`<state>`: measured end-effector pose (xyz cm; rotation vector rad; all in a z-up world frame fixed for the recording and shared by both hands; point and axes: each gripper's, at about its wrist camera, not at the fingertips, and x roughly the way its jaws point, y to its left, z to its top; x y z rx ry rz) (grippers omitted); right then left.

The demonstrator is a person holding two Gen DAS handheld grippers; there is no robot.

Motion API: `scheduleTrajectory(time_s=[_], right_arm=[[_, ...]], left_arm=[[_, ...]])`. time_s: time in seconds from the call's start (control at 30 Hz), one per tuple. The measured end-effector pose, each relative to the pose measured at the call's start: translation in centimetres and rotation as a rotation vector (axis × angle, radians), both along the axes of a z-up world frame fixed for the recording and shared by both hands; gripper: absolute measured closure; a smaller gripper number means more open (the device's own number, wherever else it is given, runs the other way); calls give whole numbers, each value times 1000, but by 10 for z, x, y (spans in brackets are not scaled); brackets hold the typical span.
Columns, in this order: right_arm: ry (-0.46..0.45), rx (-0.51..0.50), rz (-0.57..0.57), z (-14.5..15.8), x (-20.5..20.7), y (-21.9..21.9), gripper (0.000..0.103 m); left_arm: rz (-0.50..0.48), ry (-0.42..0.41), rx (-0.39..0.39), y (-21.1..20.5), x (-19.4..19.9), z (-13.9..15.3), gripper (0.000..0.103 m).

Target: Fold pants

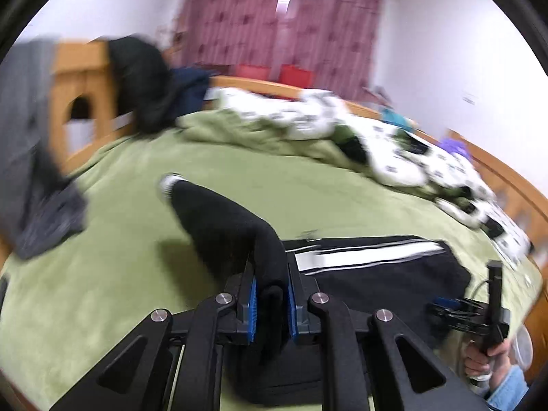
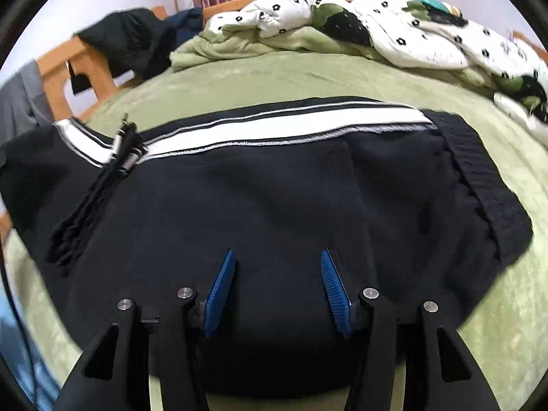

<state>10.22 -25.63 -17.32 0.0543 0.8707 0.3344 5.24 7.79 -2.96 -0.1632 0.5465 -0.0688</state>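
Black pants with a white side stripe [image 2: 274, 185] lie flat on the green bed cover [image 2: 308, 75], ribbed waistband at the right. My right gripper [image 2: 277, 274] is open, its blue pads just over the pants' near edge, holding nothing. My left gripper [image 1: 270, 294] is shut on a fold of the black pants leg [image 1: 219, 219], lifted off the cover, its white cuff end hanging out to the left. The striped part of the pants [image 1: 370, 257] lies to the right in the left wrist view, where the right gripper [image 1: 493, 308] also shows in a hand.
A crumpled white flowered quilt [image 2: 394, 20] lies along the far side of the bed. Dark clothes [image 2: 130, 41] hang over the wooden bed frame [image 2: 61, 78] at the left. A grey garment [image 1: 34, 171] lies at the left edge. A black drawstring [image 2: 102, 178] lies on the pants.
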Motion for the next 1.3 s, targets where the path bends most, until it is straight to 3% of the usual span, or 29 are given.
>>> scheduleTrajectory(time_s=[0.13, 0.27, 0.4, 0.5, 0.57, 0.67, 0.7, 0.77, 0.83, 0.9, 0.97, 1.1, 1.13, 1.17, 1.2, 1.23, 1.27, 1.3], right_arm=[[-41, 125, -70, 8, -10, -53, 53], [-41, 187, -121, 10, -22, -82, 53], [-62, 233, -158, 19, -33, -98, 53], [-83, 263, -163, 27, -34, -98, 53], [-77, 280, -163, 29, -33, -96, 53], [-66, 280, -143, 30, -30, -85, 53], [-65, 275, -131, 30, -29, -79, 53], [-50, 278, -104, 29, -25, -68, 53], [-12, 295, -65, 25, -17, -51, 53], [24, 307, -43, 19, -10, -37, 53], [66, 290, -26, 11, -1, -21, 53], [148, 260, -21, -14, 18, 3, 55], [139, 263, -22, -14, 19, 5, 60], [149, 279, 2, -11, 20, 7, 77], [148, 283, 6, -6, 20, 7, 81], [124, 305, 10, 2, 18, 3, 83], [98, 324, 16, 10, 16, 0, 85], [62, 338, 22, 20, 14, -4, 85]], left_arm=[[-133, 13, -6, -66, 23, 3, 91], [-274, 58, -37, -140, 46, -15, 91], [-366, 174, -89, -211, 65, -64, 91], [-389, 231, -63, -236, 65, -96, 89], [-457, 262, -70, -237, 59, -104, 77], [-530, 272, -139, -217, 41, -87, 73], [-516, 250, -122, -209, 34, -78, 67], [-455, 152, -77, -183, 11, -58, 38], [-380, 78, -39, -155, -10, -47, 33], [-262, 63, 48, -124, -33, -49, 33], [-177, 103, 81, -102, -48, -64, 33], [-146, 255, -49, -72, -54, -112, 33], [-147, 268, -65, -72, -53, -119, 34], [-147, 278, -89, -73, -51, -128, 34], [-136, 273, -99, -75, -50, -132, 35], [-125, 265, -105, -77, -49, -135, 52], [-101, 263, -104, -79, -45, -139, 78], [-83, 277, -88, -81, -42, -142, 83]])
